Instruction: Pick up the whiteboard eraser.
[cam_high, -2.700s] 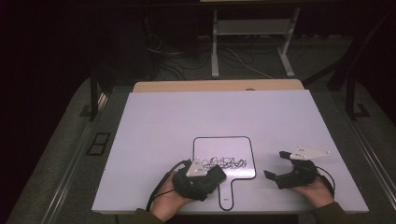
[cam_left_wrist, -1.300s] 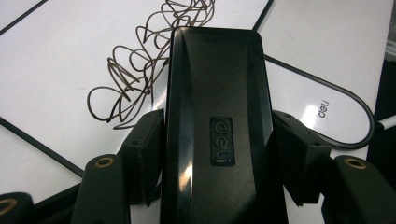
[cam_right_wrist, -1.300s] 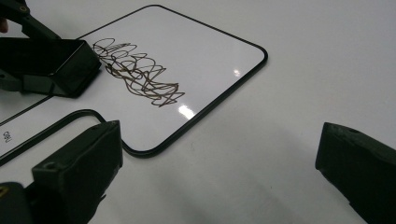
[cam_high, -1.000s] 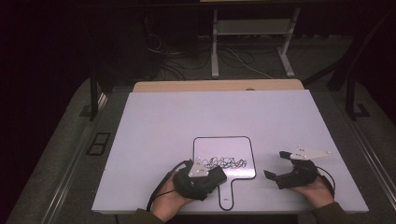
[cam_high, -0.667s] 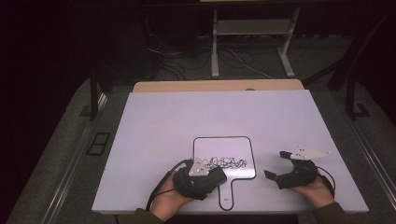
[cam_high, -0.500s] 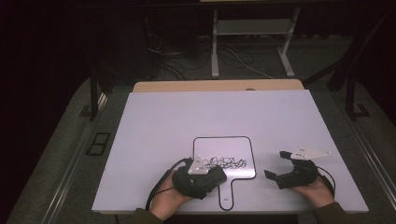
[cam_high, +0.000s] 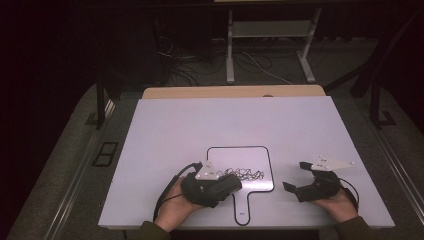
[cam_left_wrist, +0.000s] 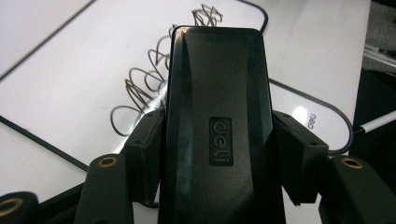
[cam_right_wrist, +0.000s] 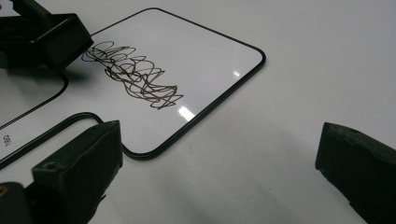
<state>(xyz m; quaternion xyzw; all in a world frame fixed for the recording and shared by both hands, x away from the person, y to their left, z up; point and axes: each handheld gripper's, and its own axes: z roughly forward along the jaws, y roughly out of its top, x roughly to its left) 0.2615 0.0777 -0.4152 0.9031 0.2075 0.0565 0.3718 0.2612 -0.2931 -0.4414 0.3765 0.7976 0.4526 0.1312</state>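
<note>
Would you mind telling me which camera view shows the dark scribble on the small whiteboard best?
The right gripper view: the scribble lies unobstructed and sharp on the whiteboard. In the left gripper view, the black eraser covers part of it; in the high view it looks tiny.

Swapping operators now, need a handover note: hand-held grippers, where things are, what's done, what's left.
Left hand-held gripper: shut on the black eraser, its front end at the near edge of the scribble.
Right hand-held gripper: open, holding nothing, resting on the table right of the whiteboard.
Whiteboard: flat on the table, handle toward the person.
Done: eraser gripped and brought to the board.
Left: the scribble looks unwiped; probably wipe it off.
</note>
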